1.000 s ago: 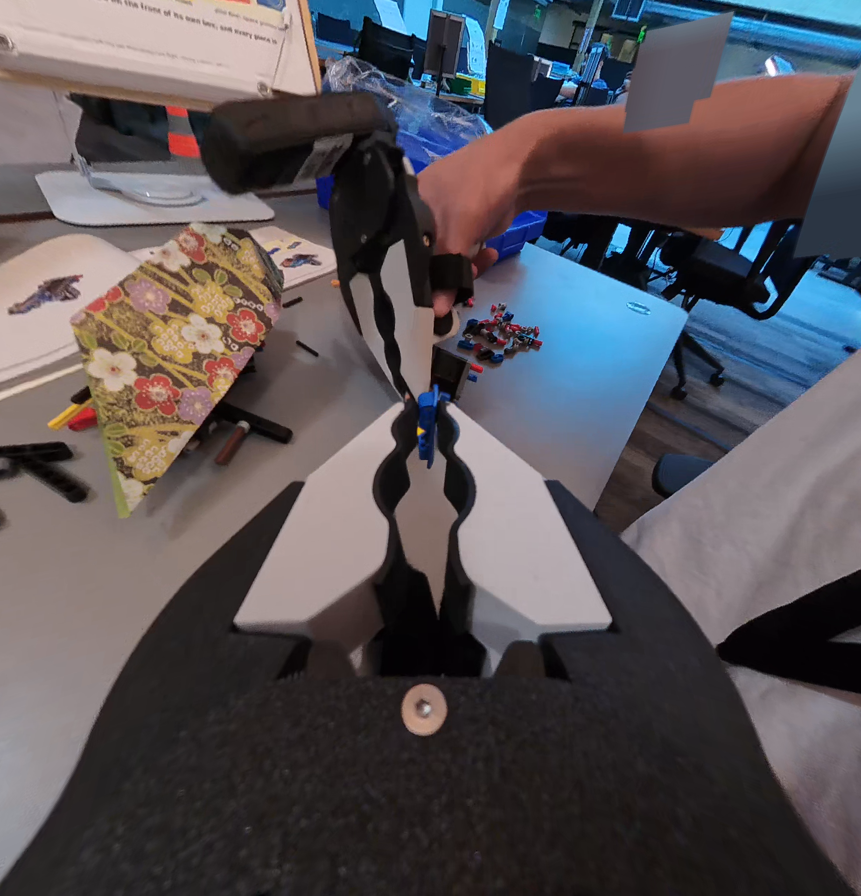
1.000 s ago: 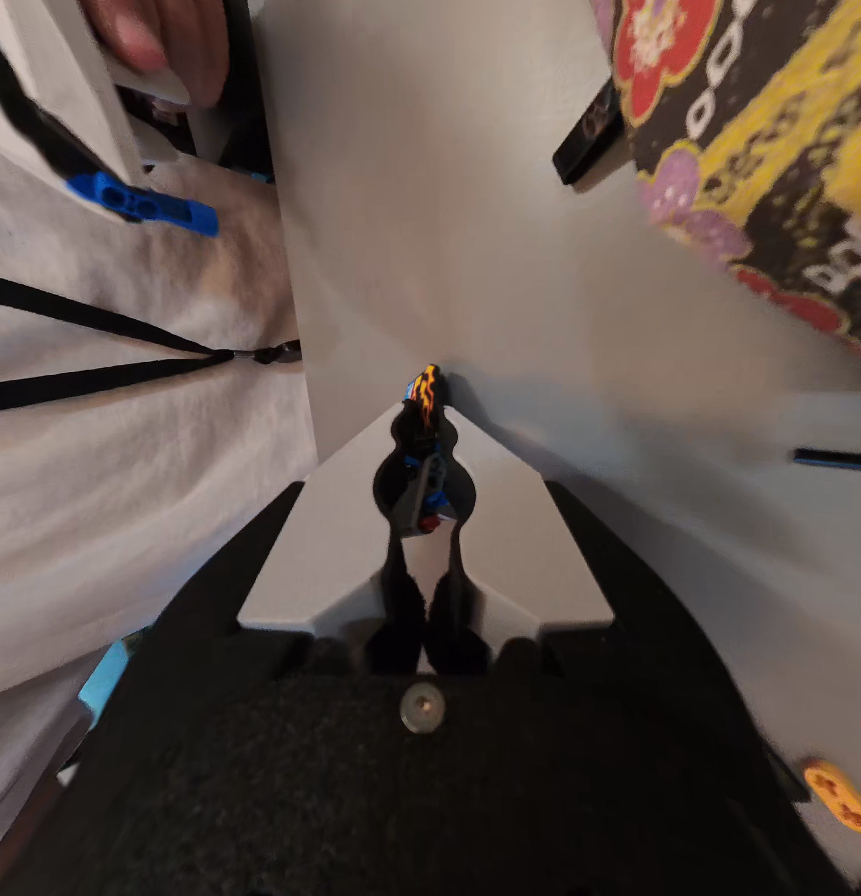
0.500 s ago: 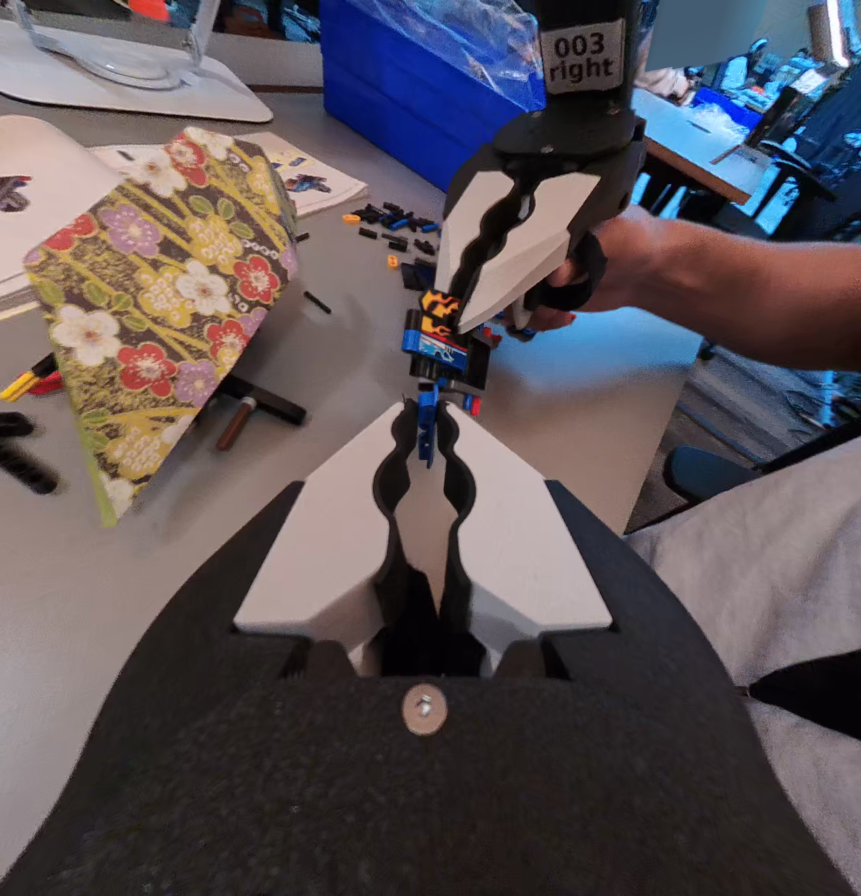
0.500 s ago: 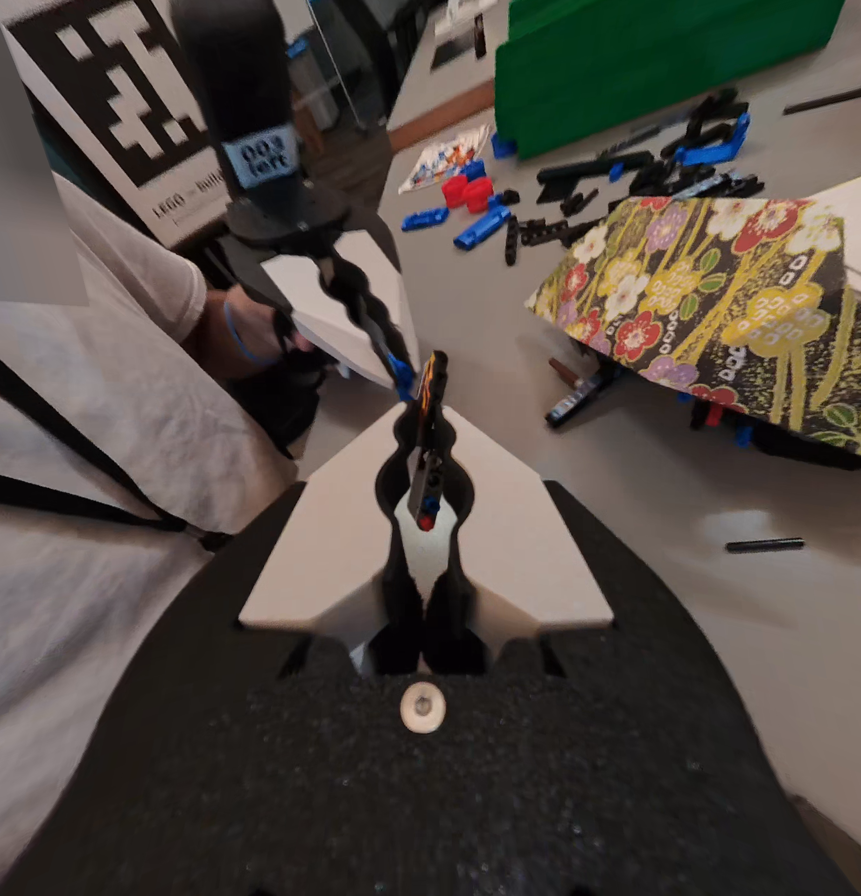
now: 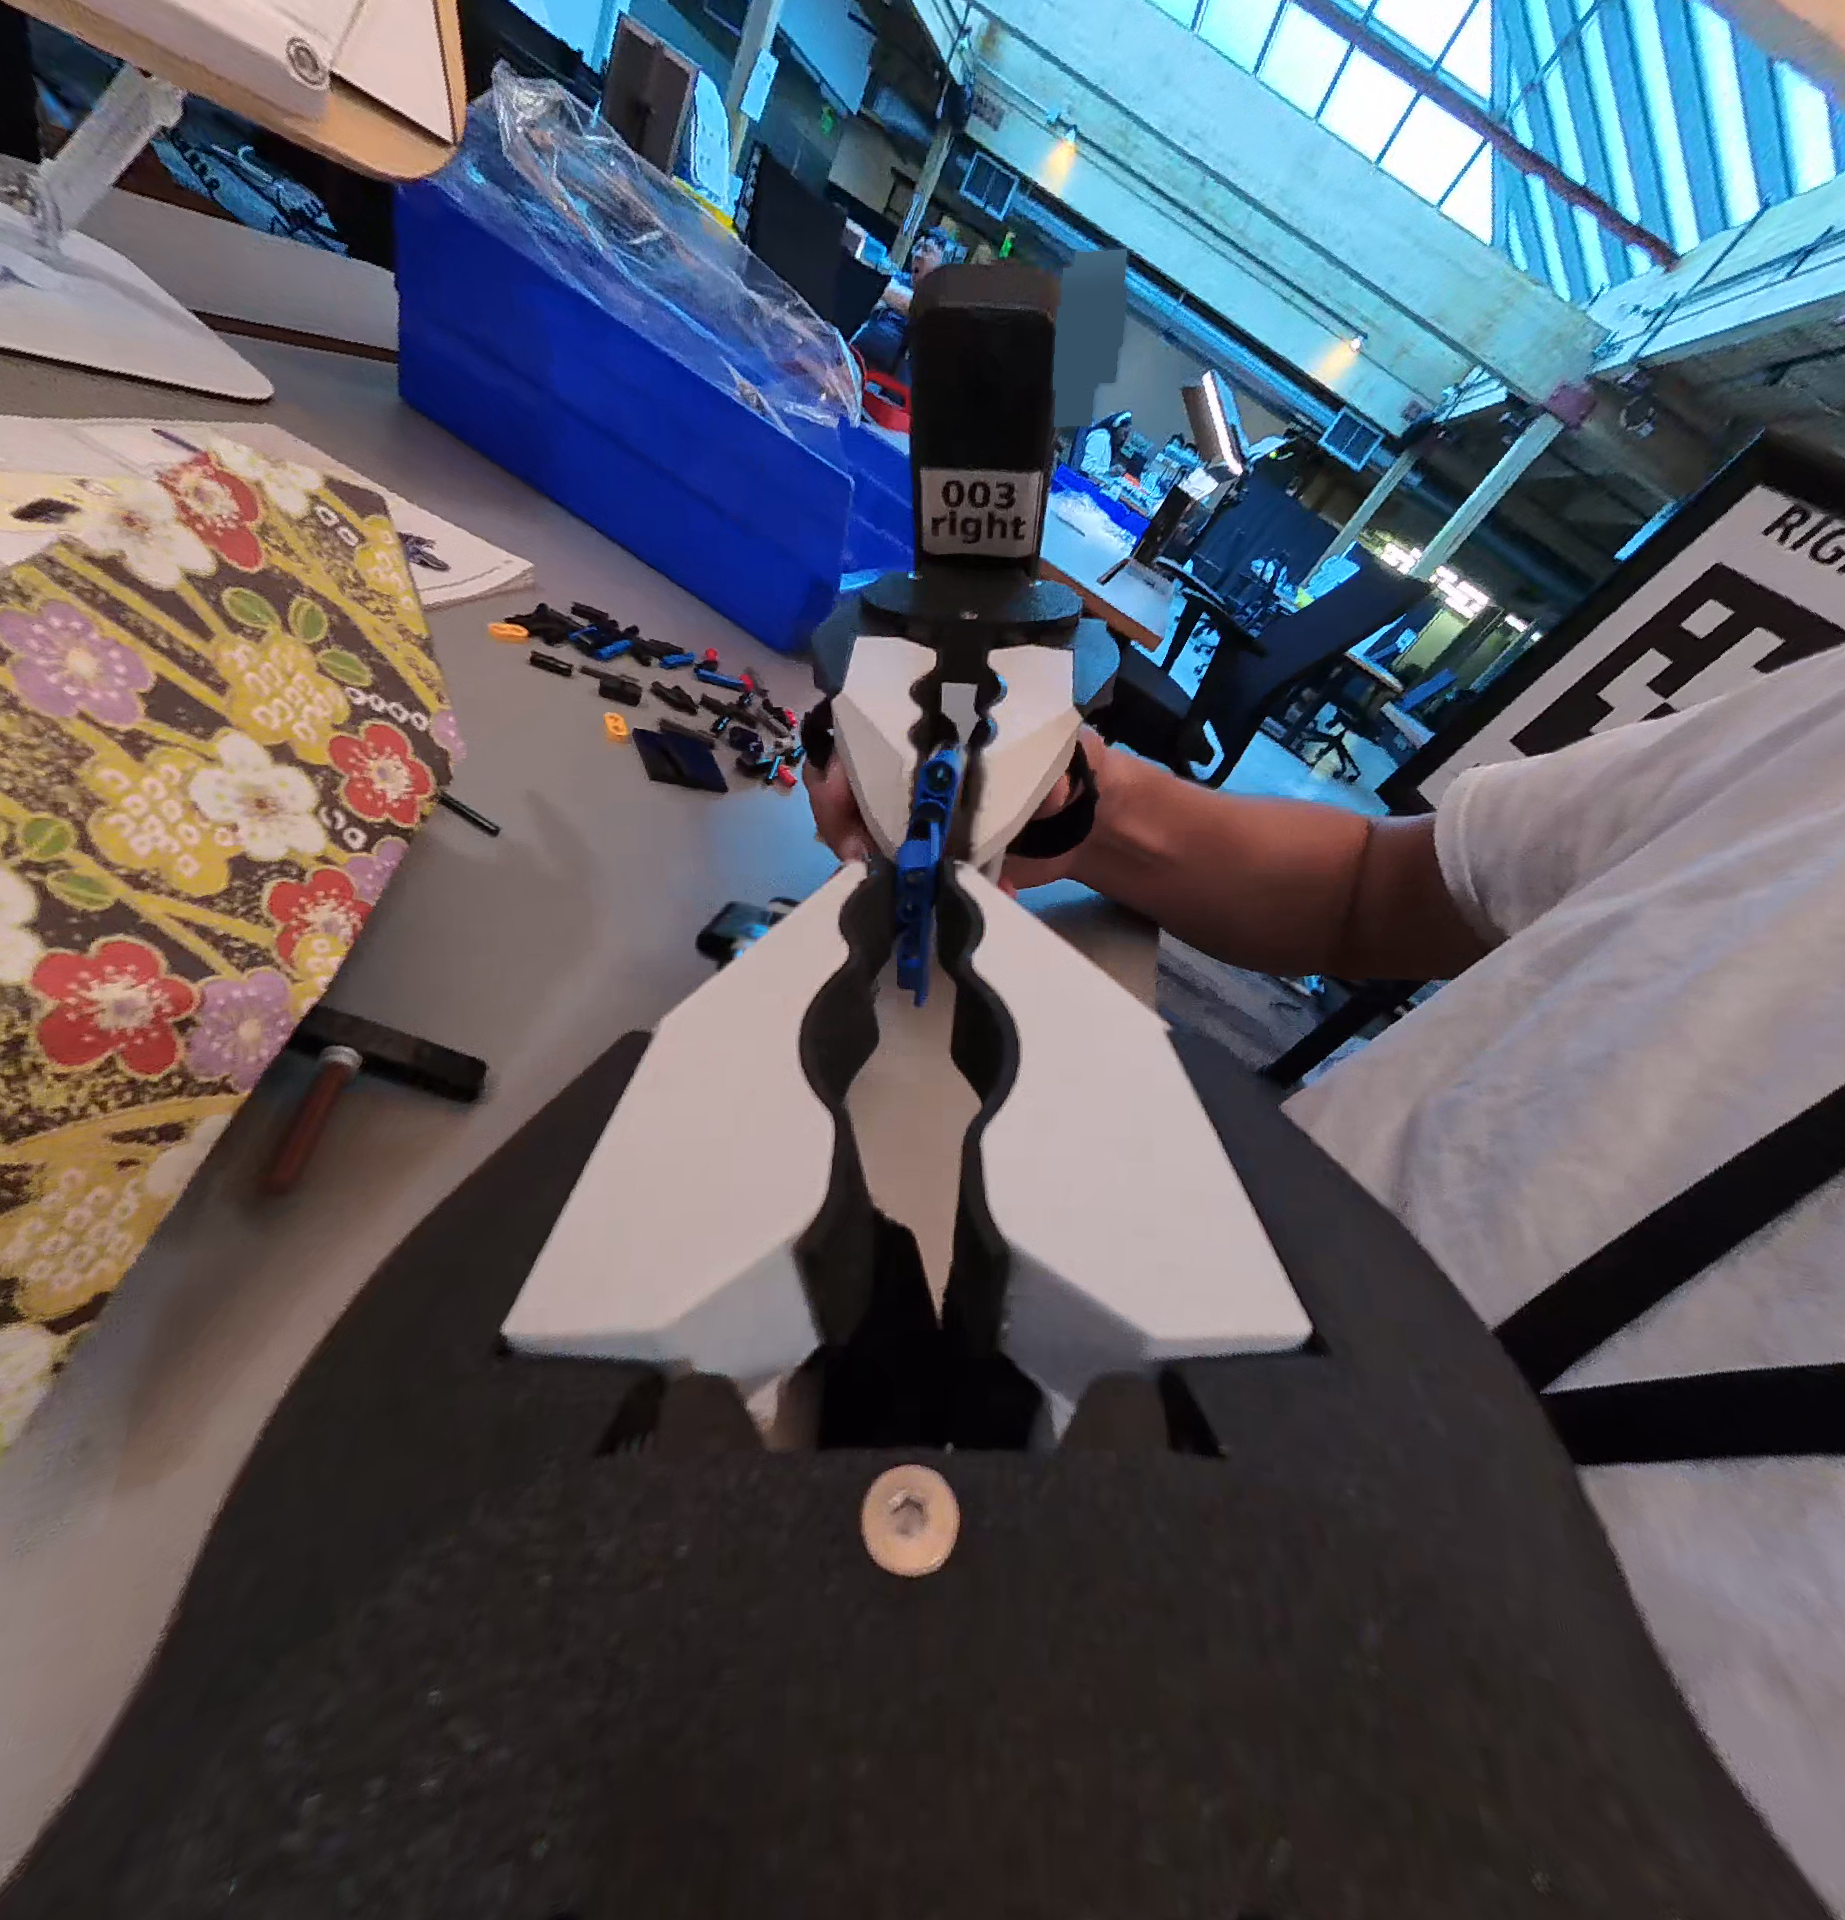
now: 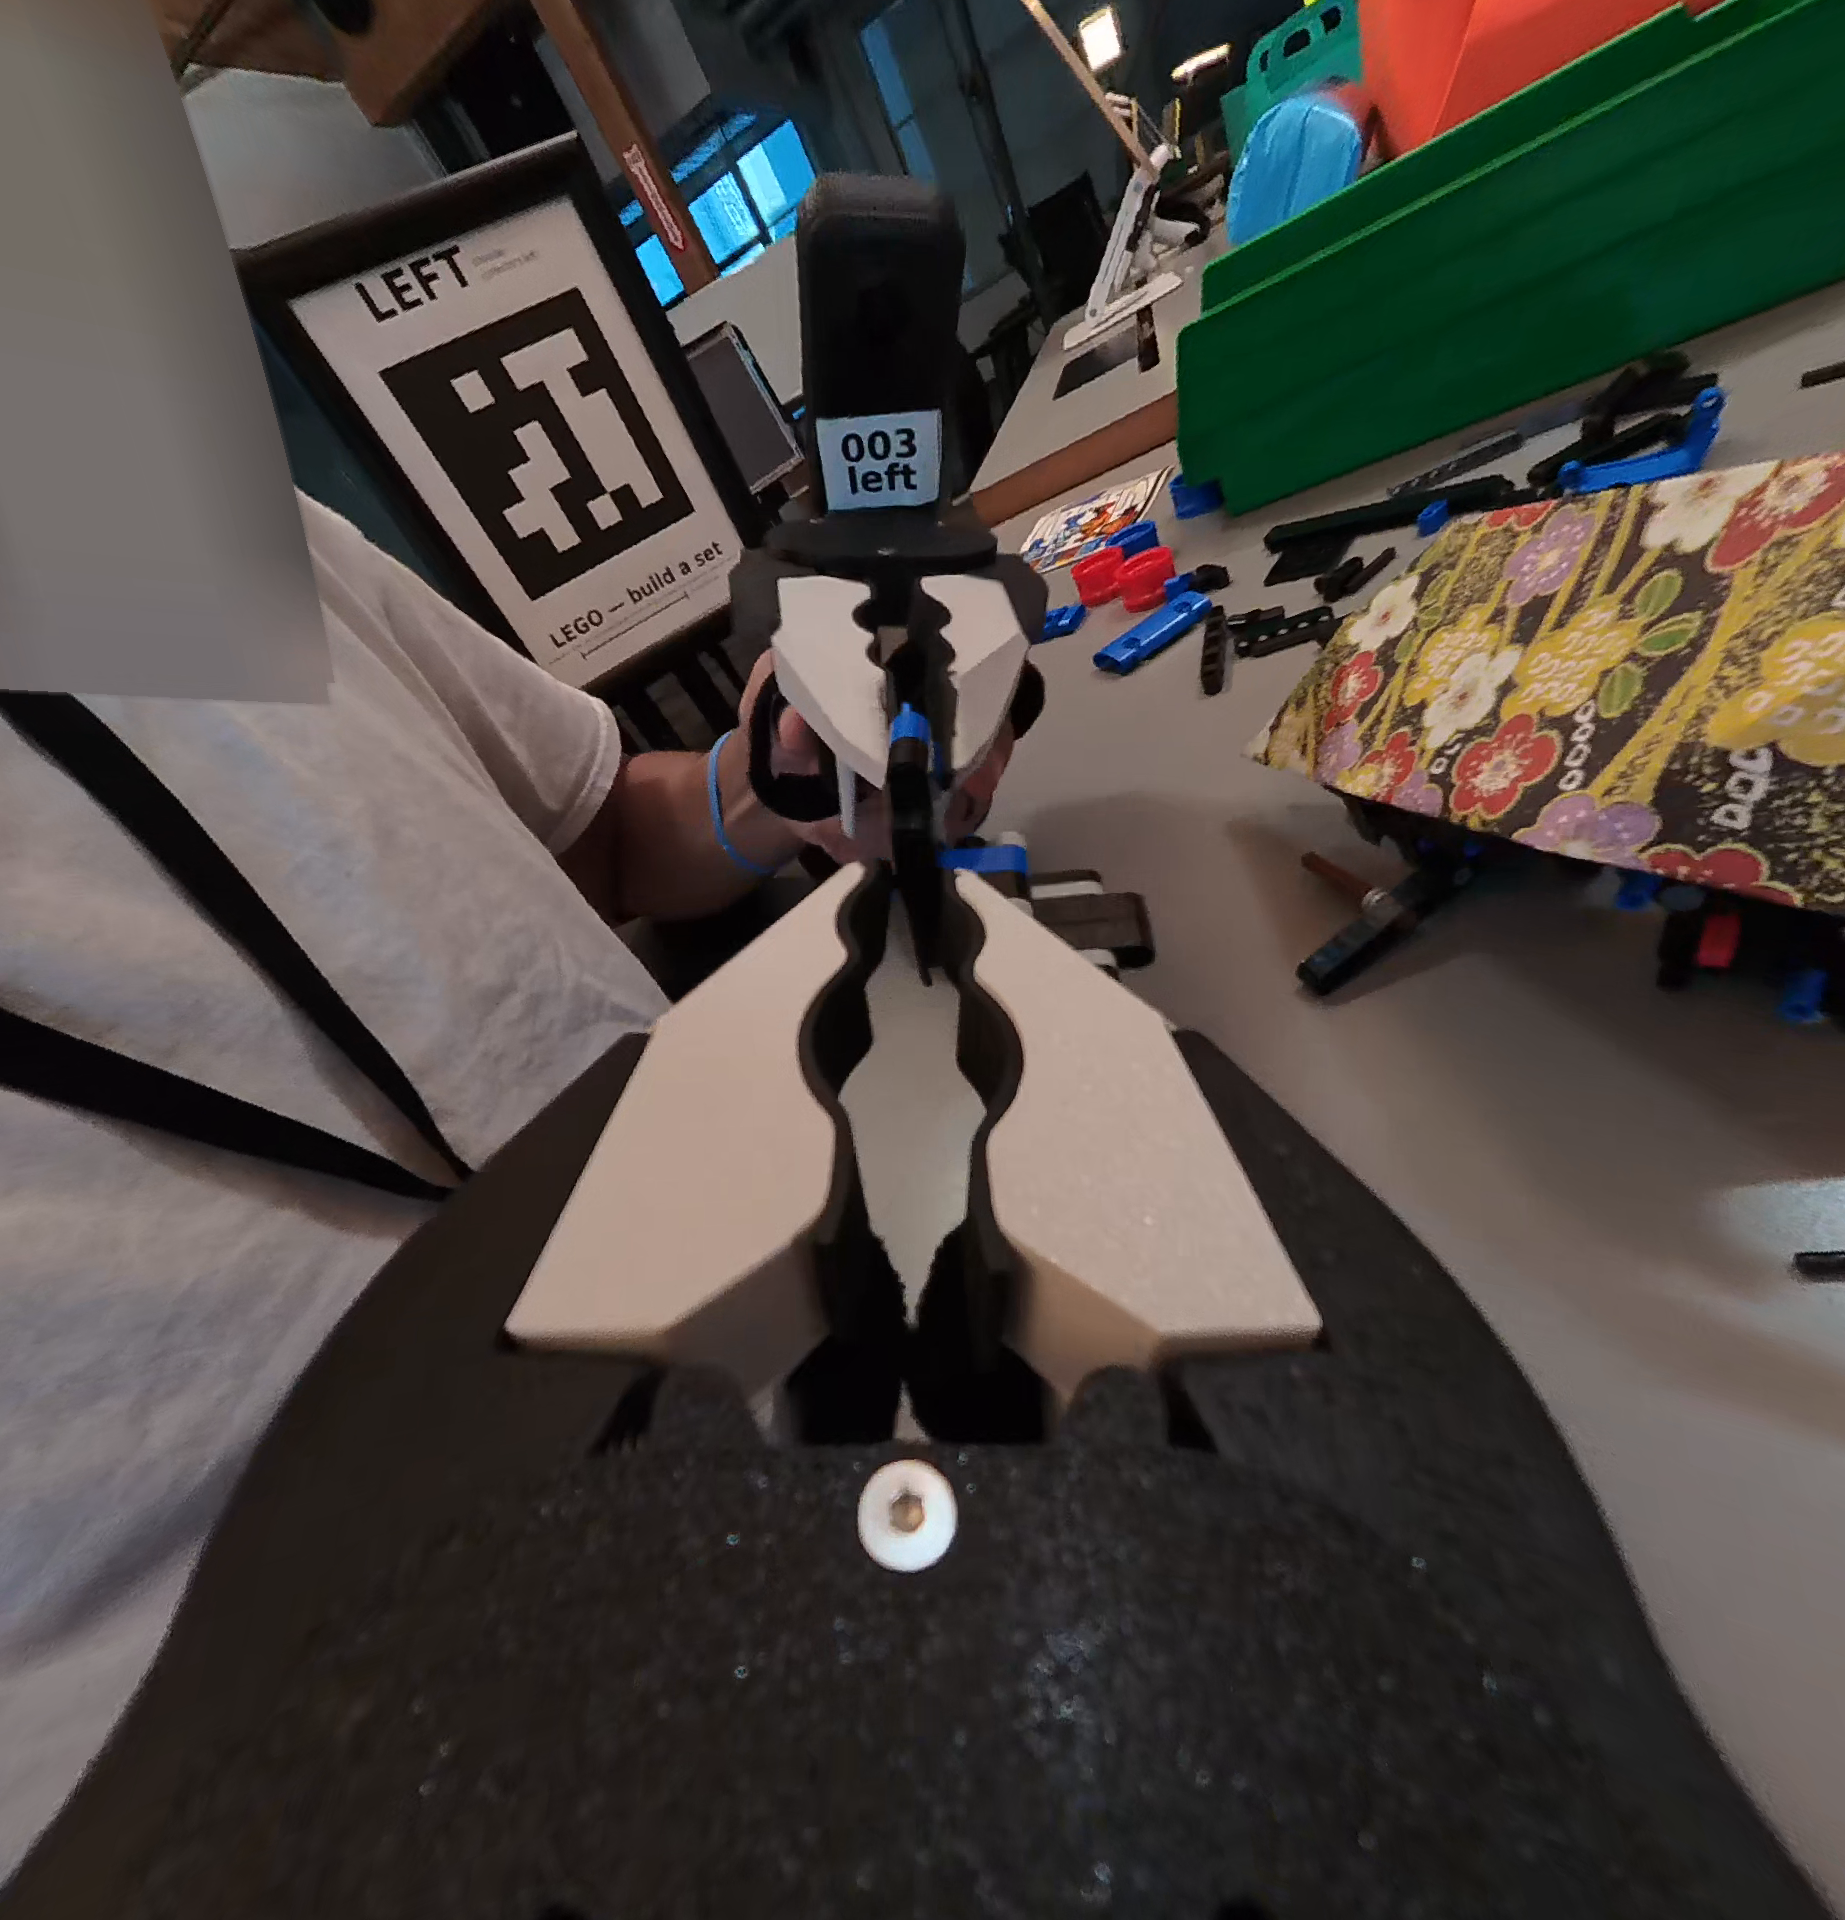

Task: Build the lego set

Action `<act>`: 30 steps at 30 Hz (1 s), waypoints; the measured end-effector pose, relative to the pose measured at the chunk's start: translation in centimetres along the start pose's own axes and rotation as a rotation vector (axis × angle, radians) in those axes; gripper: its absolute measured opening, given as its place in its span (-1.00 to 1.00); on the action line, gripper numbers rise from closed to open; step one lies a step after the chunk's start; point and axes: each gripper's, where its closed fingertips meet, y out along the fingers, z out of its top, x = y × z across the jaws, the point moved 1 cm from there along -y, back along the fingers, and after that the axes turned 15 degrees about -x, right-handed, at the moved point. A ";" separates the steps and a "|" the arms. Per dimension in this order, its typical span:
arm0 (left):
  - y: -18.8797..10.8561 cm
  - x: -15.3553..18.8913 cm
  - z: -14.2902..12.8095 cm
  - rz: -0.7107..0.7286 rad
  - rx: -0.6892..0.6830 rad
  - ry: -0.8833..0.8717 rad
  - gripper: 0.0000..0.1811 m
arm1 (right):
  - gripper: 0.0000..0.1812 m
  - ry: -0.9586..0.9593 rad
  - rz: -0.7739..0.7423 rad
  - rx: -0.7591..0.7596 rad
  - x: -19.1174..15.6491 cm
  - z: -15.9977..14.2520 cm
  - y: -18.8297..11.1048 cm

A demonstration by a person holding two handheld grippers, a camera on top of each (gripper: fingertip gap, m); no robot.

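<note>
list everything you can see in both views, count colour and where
blue beam: one, blue, pinched in the left claw's tips
black piece: one, black, held in the right claw's tips, edge-on
floral box: one, yellow, red and purple flowers, tilted on the table over other parts
loose small parts: many, black, blue, orange, scattered in front of the blue bin
blue bin: one, blue, clear plastic on top, far side of the table
green bins: stacked, green, table's far edge
red rings: two, red, near the green bins
table: one, grey
left claw: one, white and black, shut
right claw: one, white and black, shut
</note>
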 end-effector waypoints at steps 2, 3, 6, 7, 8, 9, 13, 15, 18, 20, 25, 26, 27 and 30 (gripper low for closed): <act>0.0 -0.2 0.1 -0.002 -0.010 0.015 -0.94 | -0.90 -0.005 0.007 0.016 0.0 0.1 -0.1; 0.0 -0.3 0.1 -0.005 -0.015 0.014 -0.94 | -0.89 0.003 0.004 0.021 0.2 0.1 -0.1; 0.4 -0.5 -0.3 -0.024 -0.044 0.001 -0.94 | -0.85 0.014 -0.045 0.015 1.2 -0.1 0.0; 0.6 -0.5 -0.5 -0.029 -0.057 -0.004 -0.94 | -0.87 0.014 -0.069 0.002 1.6 -0.3 0.0; 0.9 -0.7 -0.7 -0.019 -0.069 -0.009 -0.94 | -0.91 0.009 -0.085 -0.010 1.7 -0.4 0.0; 1.0 -1.0 -1.0 -0.001 -0.082 -0.013 -0.94 | -0.92 0.006 -0.085 -0.025 1.7 -0.6 0.1; 1.0 -1.5 -2.0 0.060 -0.141 -0.005 -0.94 | -0.93 0.001 -0.145 -0.173 2.0 -2.4 0.2; 1.0 -1.8 -2.7 0.131 -0.195 0.043 -0.94 | -0.93 -0.031 -0.187 -0.261 2.0 -3.5 0.3; 0.6 -2.0 -3.0 0.208 -0.221 0.105 -0.94 | -0.93 -0.083 -0.242 -0.298 2.3 -4.1 0.5; 0.2 -1.9 -2.8 0.225 -0.212 0.110 -0.94 | -0.93 -0.079 -0.244 -0.299 2.4 -4.2 0.5; -0.3 -1.8 -2.8 0.240 -0.194 0.120 -0.94 | -0.85 -0.114 -0.275 -0.288 2.8 -4.1 0.3; -0.3 -1.8 -2.8 0.237 -0.190 0.118 -0.94 | -0.84 -0.125 -0.285 -0.282 2.8 -4.1 0.2; -0.4 -1.8 -2.9 0.235 -0.187 0.115 -0.94 | -0.84 -0.133 -0.296 -0.278 2.9 -4.0 0.2; -0.4 -1.9 -3.1 0.234 -0.186 0.108 -0.94 | -0.83 -0.115 -0.317 -0.267 3.3 -3.8 0.2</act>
